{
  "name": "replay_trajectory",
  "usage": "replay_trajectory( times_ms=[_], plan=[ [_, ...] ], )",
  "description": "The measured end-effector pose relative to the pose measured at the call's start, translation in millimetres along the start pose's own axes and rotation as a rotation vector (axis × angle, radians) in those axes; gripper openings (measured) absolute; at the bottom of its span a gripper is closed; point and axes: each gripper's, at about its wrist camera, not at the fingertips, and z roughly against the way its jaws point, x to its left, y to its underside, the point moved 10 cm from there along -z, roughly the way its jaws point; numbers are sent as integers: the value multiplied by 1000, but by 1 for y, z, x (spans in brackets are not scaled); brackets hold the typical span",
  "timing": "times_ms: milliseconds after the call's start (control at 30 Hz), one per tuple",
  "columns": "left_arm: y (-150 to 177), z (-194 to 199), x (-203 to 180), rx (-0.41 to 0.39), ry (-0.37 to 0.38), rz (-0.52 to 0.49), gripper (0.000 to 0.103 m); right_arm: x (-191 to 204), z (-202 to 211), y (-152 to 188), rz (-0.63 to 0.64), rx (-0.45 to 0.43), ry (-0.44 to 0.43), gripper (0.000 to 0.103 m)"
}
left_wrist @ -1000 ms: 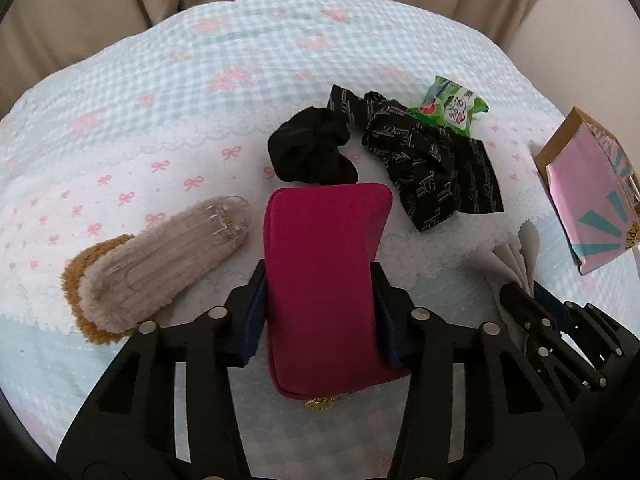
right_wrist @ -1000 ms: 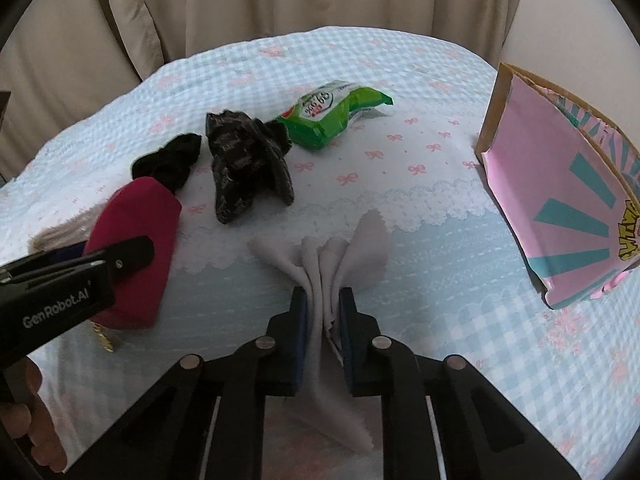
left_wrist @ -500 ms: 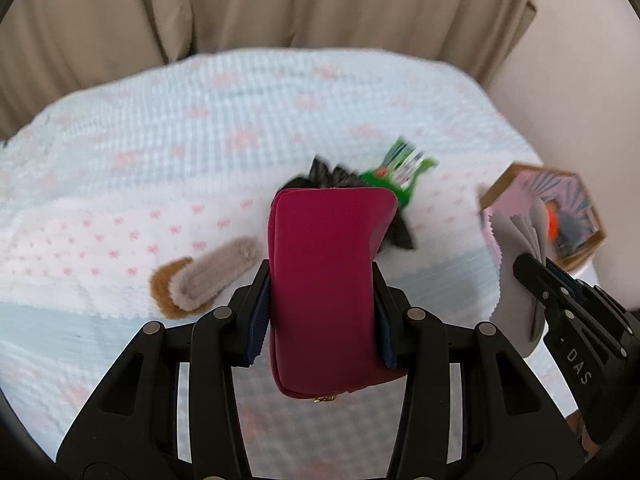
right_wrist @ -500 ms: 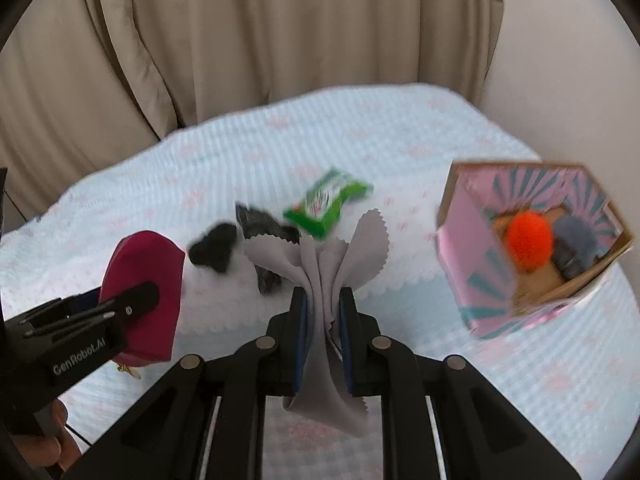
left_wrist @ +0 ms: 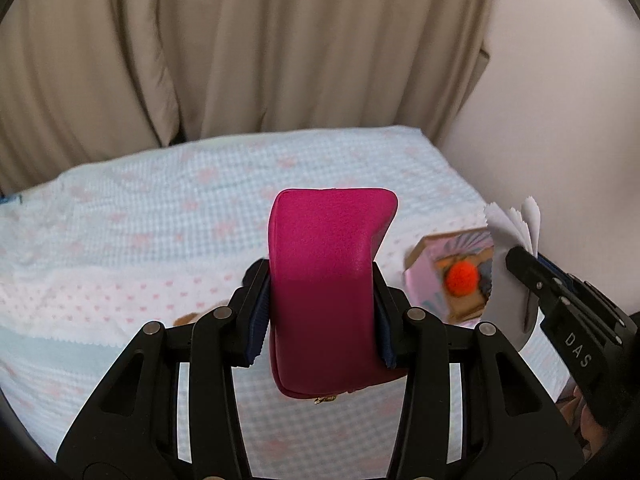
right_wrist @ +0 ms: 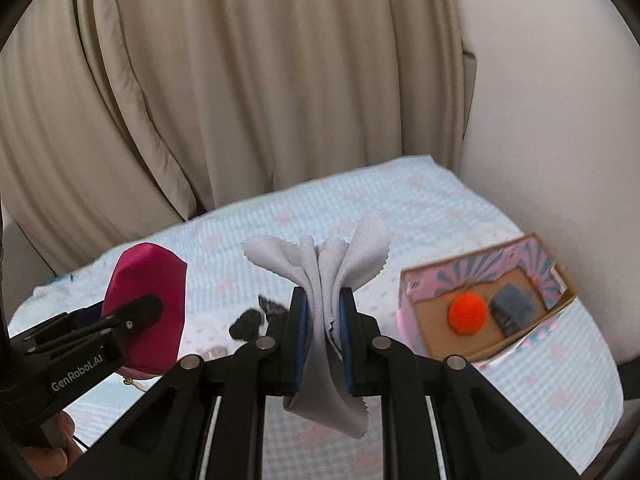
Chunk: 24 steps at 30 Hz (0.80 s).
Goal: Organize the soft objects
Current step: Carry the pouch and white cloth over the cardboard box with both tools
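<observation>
Left claw point(left_wrist: 322, 312) clamped on magenta pouch point(left_wrist: 328, 280), right claw point(right_wrist: 323, 336) pinching grey cloth point(right_wrist: 320, 264), items behind pouch hidden

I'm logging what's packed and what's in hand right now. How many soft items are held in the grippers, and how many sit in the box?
Held in grippers: 2, magenta pouch and grey cloth
In the pink box: 2, orange pompom and a dark grey item
Total: 4

Soft, even daylight fills both views, with no hard shadows or glare. The beige curtain point(left_wrist: 280, 60) is evenly lit. Motion blur smears the checked bedspread point(left_wrist: 140, 220) and the pink box point(right_wrist: 492, 308) at right. Fisheye bending curves the far edges, and black vignetting rings every corner.
</observation>
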Motion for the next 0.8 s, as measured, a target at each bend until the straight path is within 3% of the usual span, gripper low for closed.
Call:
replay_trajectory(
  times_ms=[200, 367, 567, 800],
  plan=[
    [-18, 16, -64, -26, -15, 21, 40, -38, 26, -37, 19, -39, -46, 14],
    [-19, 2, -126, -8, 2, 57, 40, -91, 36, -59, 52, -27, -63, 14],
    [-11, -32, -198, 20, 0, 86, 40, -166, 26, -70, 87, 30, -70, 14],
    [6, -92, -258, 116, 1, 88, 40, -244, -16, -63, 79, 135, -70, 14]
  ],
)
